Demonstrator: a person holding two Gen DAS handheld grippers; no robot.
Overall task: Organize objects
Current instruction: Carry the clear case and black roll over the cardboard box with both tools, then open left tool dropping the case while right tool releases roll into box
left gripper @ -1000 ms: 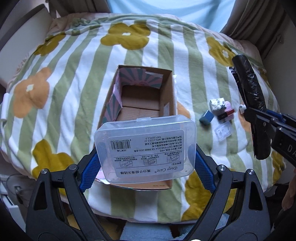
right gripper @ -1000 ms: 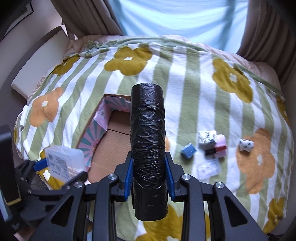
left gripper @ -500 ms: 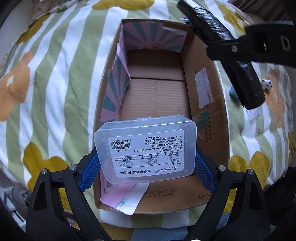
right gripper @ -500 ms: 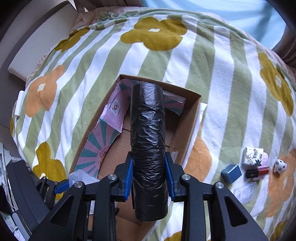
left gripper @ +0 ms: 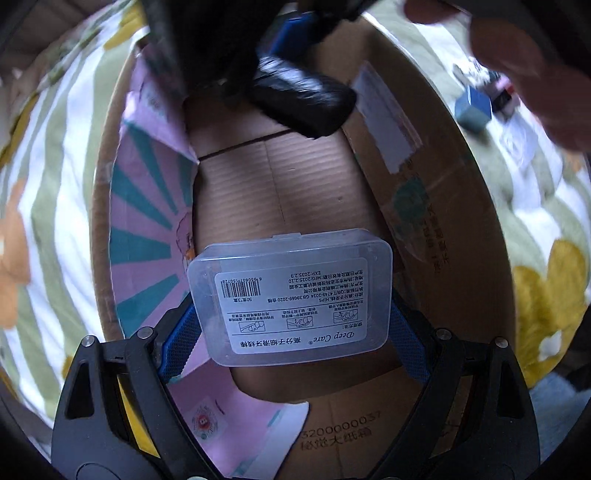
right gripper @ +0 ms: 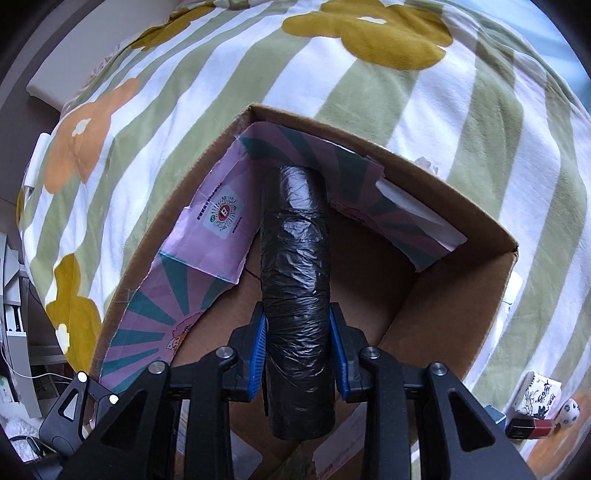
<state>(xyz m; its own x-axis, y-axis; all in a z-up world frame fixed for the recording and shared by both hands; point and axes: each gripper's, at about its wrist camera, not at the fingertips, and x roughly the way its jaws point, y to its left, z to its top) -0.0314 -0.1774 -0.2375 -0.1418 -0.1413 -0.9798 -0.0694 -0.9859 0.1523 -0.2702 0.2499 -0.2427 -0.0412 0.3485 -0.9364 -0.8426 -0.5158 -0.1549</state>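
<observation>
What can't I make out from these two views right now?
- Left wrist: whether the floss box touches the carton floor; the box hides it.
- Left wrist: the right gripper, blurred and cut off at the top.
- Right wrist: the bag roll hides the floor beneath.

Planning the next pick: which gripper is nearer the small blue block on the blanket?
Right gripper, over the box's far end beside the blue block; left gripper holds the near end.
</observation>
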